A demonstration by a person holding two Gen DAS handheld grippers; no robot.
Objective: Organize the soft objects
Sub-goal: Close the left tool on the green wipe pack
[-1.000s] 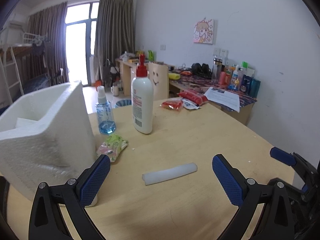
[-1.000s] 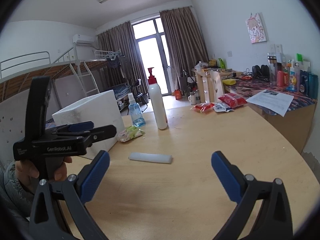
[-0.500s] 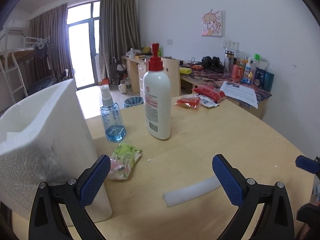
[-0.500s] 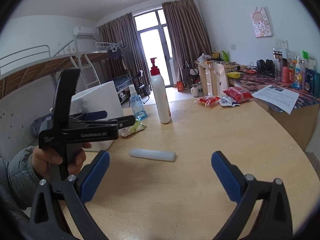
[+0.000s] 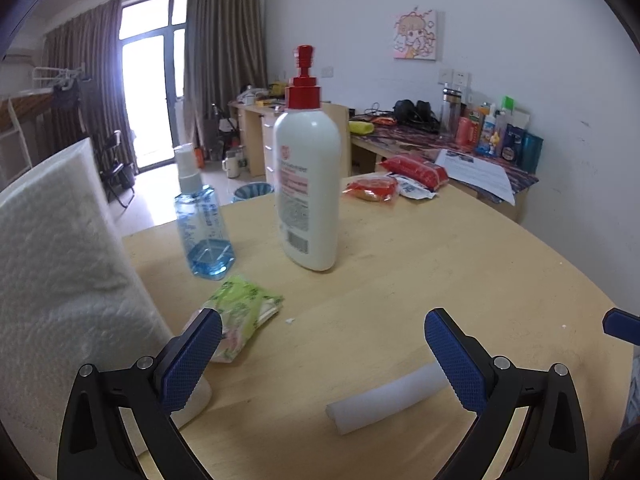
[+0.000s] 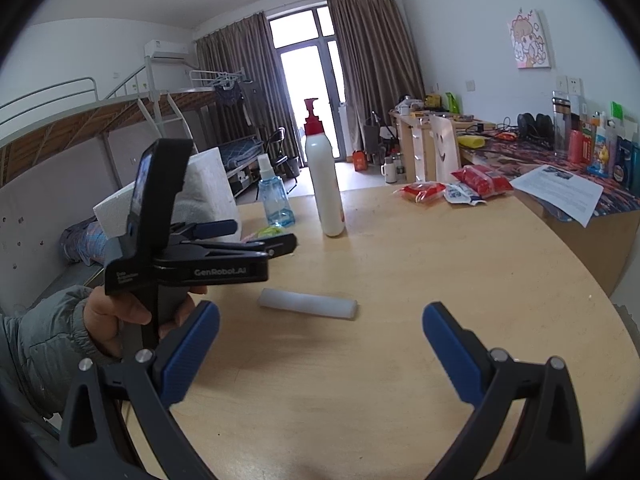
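Dormitory furniture is ringing a round wooden table (image 5: pixel 420 264), with curtains and a bright glass door behind. Over it the left gripper (image 5: pixel 322 344) is hovering with its jaws spread wide and nothing between them; the right gripper (image 6: pixel 320 340) is likewise gaping wide and holding nothing. Low between the left jaws, toward the right finger, a white foam roll (image 5: pixel 384 400) is lying flat on the wood, pale, matte and cylinder-like, its far end passing behind that finger's blue pad. Just beyond the left finger a green soft packet (image 5: pixel 240 312) is resting, crinkled and printed, beside a white foam box (image 5: pixel 68 280). Farther ahead a blue spray bottle (image 5: pixel 204 232) and a white pump bottle (image 5: pixel 308 200) are standing upright. From the right wrist view the foam roll (image 6: pixel 308 304) is showing whole, lying ahead of the jaws and touching neither, and a hand (image 6: pixel 116 316) in a grey padded sleeve is gripping the left tool's handle, which the left camera cannot see. Red snack packets (image 6: pixel 480 180) are sitting at the far edge.
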